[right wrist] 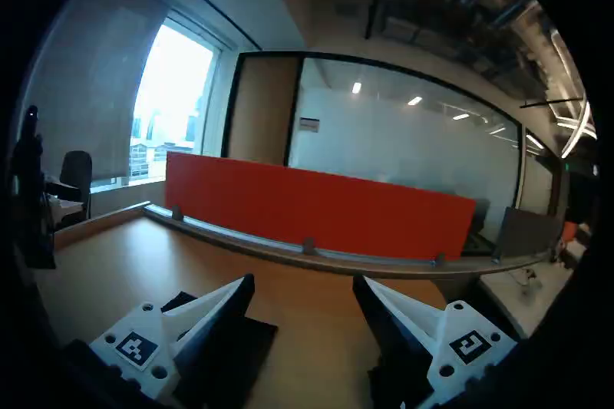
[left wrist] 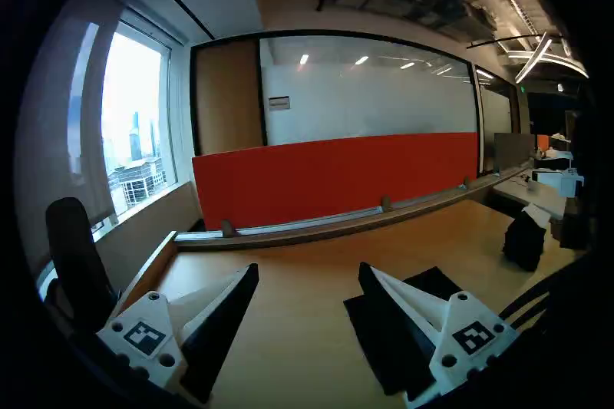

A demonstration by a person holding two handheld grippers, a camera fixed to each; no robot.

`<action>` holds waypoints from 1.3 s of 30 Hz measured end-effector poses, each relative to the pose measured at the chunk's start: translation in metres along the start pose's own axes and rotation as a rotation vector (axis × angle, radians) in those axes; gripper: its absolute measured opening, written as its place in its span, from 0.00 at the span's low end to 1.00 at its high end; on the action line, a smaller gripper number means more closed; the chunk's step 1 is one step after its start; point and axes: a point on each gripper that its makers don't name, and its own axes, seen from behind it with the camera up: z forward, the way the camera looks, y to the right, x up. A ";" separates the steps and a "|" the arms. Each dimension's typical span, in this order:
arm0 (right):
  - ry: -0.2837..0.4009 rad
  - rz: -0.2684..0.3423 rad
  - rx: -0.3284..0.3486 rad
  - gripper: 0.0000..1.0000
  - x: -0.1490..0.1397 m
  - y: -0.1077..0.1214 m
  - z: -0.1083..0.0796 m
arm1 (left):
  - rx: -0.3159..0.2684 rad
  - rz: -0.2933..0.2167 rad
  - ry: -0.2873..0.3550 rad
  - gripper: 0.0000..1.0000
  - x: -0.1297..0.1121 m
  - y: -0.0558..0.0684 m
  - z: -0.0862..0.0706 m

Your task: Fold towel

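- In the left gripper view, the left gripper (left wrist: pixel 307 271) has its jaws wide apart. Bare wood of the table (left wrist: pixel 307 340) shows through the gap and nothing is held between them.
- It points toward the red divider (left wrist: pixel 338 175), which stands along the far edge of the table, well ahead of the fingertips.
- The towel (left wrist: pixel 431 283) is black and lies flat on the table, on the near side of the red divider. In this view it sits under and beside the finger (left wrist: pixel 418 305) on the picture's right.
- I cannot tell whether that finger touches the towel or hangs just above it. The other finger is over bare wood.
- A window (left wrist: pixel 130 140) and a black chair (left wrist: pixel 73 255) lie off the left end of the red divider. A dark object (left wrist: pixel 526 240) stands on the table near its right end; what it is I cannot tell.
- In the right gripper view, the right gripper (right wrist: pixel 302 282) is also spread wide with nothing clasped, and it faces the red divider (right wrist: pixel 322 209) across the table (right wrist: pixel 322 332).
- Here the towel (right wrist: pixel 257 344) lies on the near side of the red divider, under and just beside the finger (right wrist: pixel 192 313) on the picture's left. Contact cannot be judged.
- A chair (right wrist: pixel 75 171) stands beyond the divider's left end.
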 end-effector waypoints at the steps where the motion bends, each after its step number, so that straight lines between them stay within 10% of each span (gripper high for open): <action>1: -0.008 -0.006 0.012 1.00 -0.002 -0.002 0.000 | -0.012 0.004 -0.009 0.97 -0.003 0.003 0.000; 39: -0.339 -0.147 0.347 1.00 -0.162 -0.075 0.020 | -0.299 0.076 -0.328 0.97 -0.171 0.097 0.026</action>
